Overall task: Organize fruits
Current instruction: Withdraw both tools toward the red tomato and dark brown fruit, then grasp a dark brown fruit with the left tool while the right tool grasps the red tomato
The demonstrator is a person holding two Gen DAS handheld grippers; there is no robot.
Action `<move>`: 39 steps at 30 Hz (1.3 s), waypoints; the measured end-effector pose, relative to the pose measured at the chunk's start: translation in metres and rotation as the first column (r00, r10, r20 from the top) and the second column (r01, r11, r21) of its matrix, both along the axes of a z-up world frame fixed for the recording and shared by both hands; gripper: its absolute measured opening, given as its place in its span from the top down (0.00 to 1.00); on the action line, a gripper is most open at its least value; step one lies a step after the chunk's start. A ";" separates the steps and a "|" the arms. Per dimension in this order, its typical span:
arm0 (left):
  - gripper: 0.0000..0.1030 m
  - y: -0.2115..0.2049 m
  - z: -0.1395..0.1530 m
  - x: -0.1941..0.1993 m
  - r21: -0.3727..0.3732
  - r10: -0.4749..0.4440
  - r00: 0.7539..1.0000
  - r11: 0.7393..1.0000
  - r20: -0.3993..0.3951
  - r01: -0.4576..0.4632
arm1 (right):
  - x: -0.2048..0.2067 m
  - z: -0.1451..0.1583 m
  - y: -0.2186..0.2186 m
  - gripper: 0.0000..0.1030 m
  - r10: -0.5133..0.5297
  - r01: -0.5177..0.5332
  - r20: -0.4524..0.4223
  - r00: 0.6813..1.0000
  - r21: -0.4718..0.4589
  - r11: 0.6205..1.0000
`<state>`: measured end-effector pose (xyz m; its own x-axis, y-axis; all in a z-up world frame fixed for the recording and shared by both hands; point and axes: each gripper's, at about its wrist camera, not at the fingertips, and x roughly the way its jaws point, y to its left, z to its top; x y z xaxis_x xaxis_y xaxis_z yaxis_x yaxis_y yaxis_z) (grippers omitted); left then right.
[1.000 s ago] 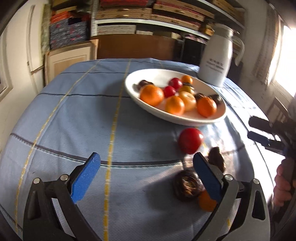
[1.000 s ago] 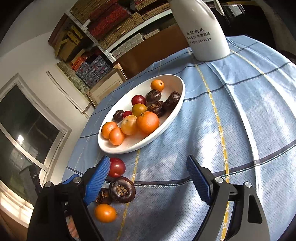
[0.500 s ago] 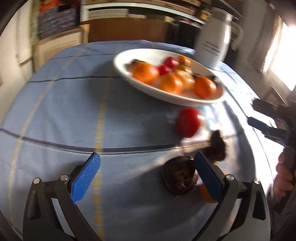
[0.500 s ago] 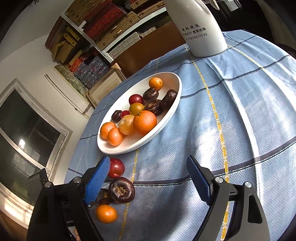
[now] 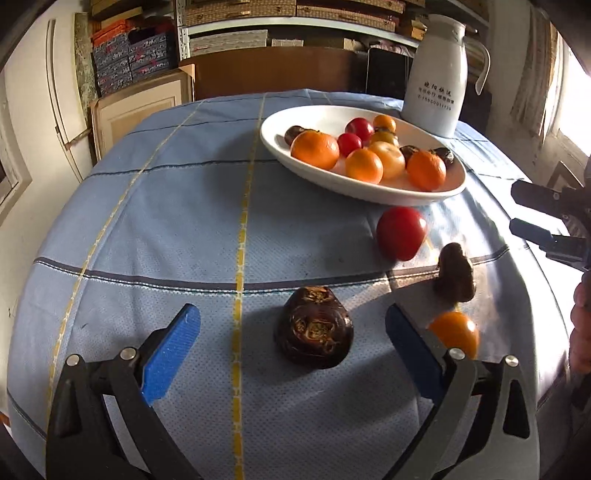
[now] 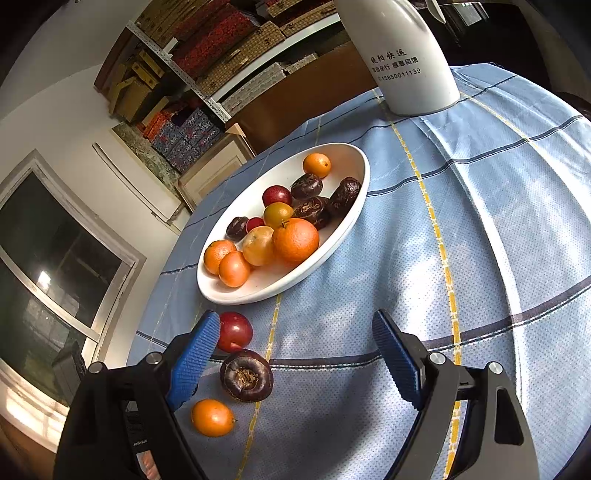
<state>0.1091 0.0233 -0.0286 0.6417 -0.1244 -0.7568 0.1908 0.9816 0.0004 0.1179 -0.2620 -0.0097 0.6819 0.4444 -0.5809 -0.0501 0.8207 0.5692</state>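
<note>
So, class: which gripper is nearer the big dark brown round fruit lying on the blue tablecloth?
Left. The left gripper brackets the dark fruit; the right gripper has it beside its left finger.

Shelves (image 5: 288, 22) of patterned boxes lined the white wall (image 6: 66, 110), a dark window (image 6: 55, 258) stood left, and sunlight dappled the blue checked tablecloth (image 5: 166, 206).

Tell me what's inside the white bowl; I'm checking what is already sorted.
In the white bowl lie several oranges, two red fruits, a yellowish one and dark brown fruits. Anything underneath the pile is covered.
</note>
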 end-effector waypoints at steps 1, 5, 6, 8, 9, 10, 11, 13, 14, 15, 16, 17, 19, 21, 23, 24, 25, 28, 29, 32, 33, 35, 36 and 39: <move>0.05 0.001 -0.001 0.002 -0.005 0.004 1.000 1.000 -0.008 -0.005 | 0.000 -0.001 0.001 0.17 0.002 -0.002 -0.002 1.000 -0.005 1.000; 0.08 0.003 -0.004 0.004 -0.018 0.001 1.000 1.000 -0.021 -0.002 | 0.001 -0.002 0.004 0.17 0.010 -0.010 -0.006 1.000 -0.018 1.000; 0.20 0.001 -0.005 0.004 -0.012 -0.007 1.000 1.000 -0.025 0.007 | 0.000 -0.002 0.005 0.17 0.012 -0.013 -0.006 1.000 -0.022 1.000; 0.39 -0.003 -0.008 0.005 -0.007 -0.024 0.999 1.000 -0.042 0.024 | 0.000 -0.001 0.007 0.17 0.015 -0.016 -0.004 1.000 -0.027 1.000; 0.39 -0.005 -0.009 0.005 0.003 -0.027 0.999 1.000 -0.043 0.027 | 0.000 -0.002 0.007 0.17 0.017 -0.017 -0.004 1.000 -0.031 0.999; 0.39 -0.006 -0.009 0.005 0.001 -0.036 0.998 0.999 -0.042 0.036 | 0.000 -0.002 0.009 0.17 0.019 -0.020 -0.004 1.000 -0.035 0.999; 0.39 -0.007 -0.009 0.004 -0.002 -0.044 0.998 0.999 -0.042 0.044 | 0.000 -0.002 0.010 0.17 0.025 -0.025 -0.004 1.000 -0.039 0.999; 0.45 -0.009 -0.009 0.004 0.003 -0.052 0.998 0.999 -0.041 0.052 | 0.000 -0.001 0.016 0.17 0.040 -0.040 0.002 0.999 -0.056 0.998; 0.52 -0.010 -0.009 0.003 0.005 -0.054 0.998 0.998 -0.040 0.055 | 0.000 -0.001 0.020 0.17 0.049 -0.048 0.007 0.999 -0.071 0.996; 0.59 -0.011 -0.009 0.003 0.004 -0.062 0.997 0.998 -0.037 0.062 | 0.000 0.000 0.027 0.17 0.066 -0.065 0.016 0.998 -0.094 0.993; 0.59 -0.012 -0.008 0.003 0.003 -0.066 0.997 0.998 -0.035 0.067 | 0.000 0.002 0.035 0.17 0.085 -0.082 0.022 0.996 -0.118 0.990; 0.59 -0.012 -0.008 0.002 0.000 -0.070 0.997 0.998 -0.035 0.070 | 0.000 0.003 0.043 0.17 0.106 -0.101 0.025 0.994 -0.150 0.984; 0.60 -0.010 -0.007 0.003 -0.023 -0.072 0.997 0.997 -0.036 0.071 | 0.000 0.004 0.066 0.18 0.141 -0.129 0.031 0.989 -0.248 0.960; 0.60 -0.009 -0.007 0.004 -0.044 -0.070 0.997 0.997 -0.038 0.069 | -0.001 0.006 0.086 0.22 0.162 -0.134 0.050 0.986 -0.353 0.926; 0.60 -0.008 -0.008 0.004 -0.046 -0.070 0.997 0.997 -0.039 0.069 | 0.003 0.008 0.104 0.25 0.176 -0.132 0.064 0.982 -0.433 0.892; 0.60 -0.009 -0.008 0.003 -0.045 -0.071 0.997 0.997 -0.040 0.069 | 0.005 0.007 0.108 0.26 0.181 -0.137 0.059 0.982 -0.440 0.887; 0.59 -0.009 -0.008 0.004 -0.046 -0.072 0.997 0.996 -0.040 0.070 | 0.011 0.005 0.114 0.27 0.184 -0.147 0.044 0.982 -0.441 0.885; 0.59 -0.008 -0.008 0.004 -0.051 -0.073 0.997 0.996 -0.041 0.070 | 0.024 -0.001 0.124 0.34 0.189 -0.169 0.002 0.982 -0.441 0.881; 0.59 -0.008 -0.008 0.004 -0.053 -0.073 0.996 0.996 -0.042 0.071 | 0.027 -0.002 0.127 0.36 0.195 -0.177 -0.007 0.981 -0.444 0.878; 0.59 -0.008 -0.008 0.004 -0.055 -0.075 0.996 0.996 -0.043 0.073 | 0.031 -0.003 0.131 0.58 0.244 -0.224 -0.005 0.970 -0.411 0.884; 0.59 -0.008 -0.008 0.004 -0.057 -0.075 0.996 0.996 -0.043 0.073 | 0.029 -0.003 0.133 0.62 0.243 -0.220 -0.001 0.970 -0.422 0.879; 0.59 -0.007 -0.008 0.004 -0.062 -0.075 0.996 0.995 -0.044 0.073 | 0.024 -0.003 0.130 0.62 0.243 -0.217 0.008 0.970 -0.427 0.878; 0.59 -0.006 -0.008 0.004 -0.069 -0.075 0.996 0.995 -0.044 0.072 | 0.022 -0.003 0.127 0.62 0.246 -0.223 0.005 0.969 -0.405 0.886; 0.59 -0.003 -0.007 0.004 -0.107 -0.086 0.995 0.991 -0.042 0.081 | 0.011 0.003 0.109 0.63 0.241 -0.220 0.030 0.970 -0.316 0.923</move>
